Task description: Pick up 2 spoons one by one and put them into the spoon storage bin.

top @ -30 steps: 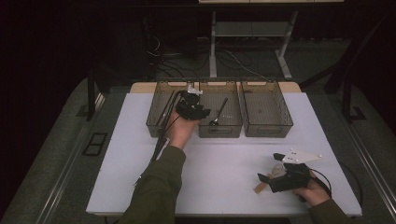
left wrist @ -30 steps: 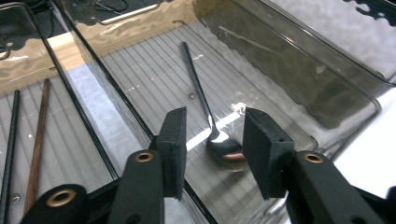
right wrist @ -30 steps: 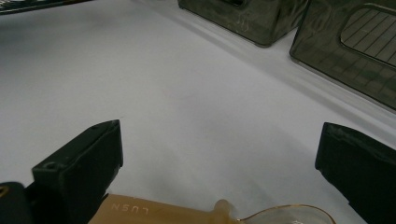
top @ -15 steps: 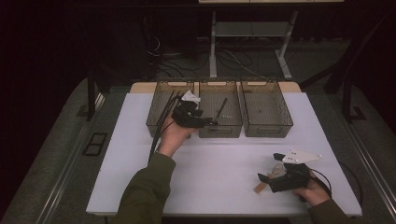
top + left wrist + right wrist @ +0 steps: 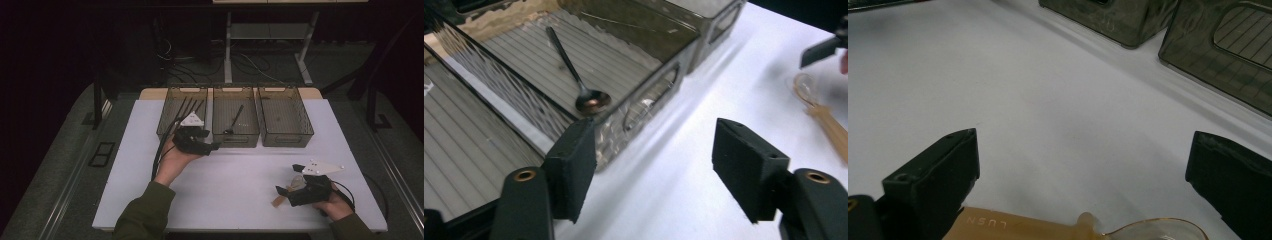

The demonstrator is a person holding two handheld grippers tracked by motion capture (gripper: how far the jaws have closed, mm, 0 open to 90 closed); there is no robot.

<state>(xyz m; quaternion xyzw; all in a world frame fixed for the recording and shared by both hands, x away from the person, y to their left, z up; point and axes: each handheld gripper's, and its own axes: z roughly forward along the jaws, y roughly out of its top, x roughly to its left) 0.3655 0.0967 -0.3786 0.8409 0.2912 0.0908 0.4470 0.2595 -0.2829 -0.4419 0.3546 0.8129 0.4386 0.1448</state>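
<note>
The right gripper (image 5: 286, 192) rests on the near right of the white table (image 5: 240, 200) with its jaws wide apart, holding nothing. A small see-through amber spoon (image 5: 1088, 227) lies flat between them. It looks like thin plastic, so it is likely very light, a bit bendy and slippery. The flat handle seems the best place to pinch it, not the round bowl.

The left gripper (image 5: 207, 146) is by the near edge of the middle bin (image 5: 235, 137). Its jaws have just been opening, and nothing is between them. A dark metal spoon (image 5: 576, 75) lies inside that bin.
</note>
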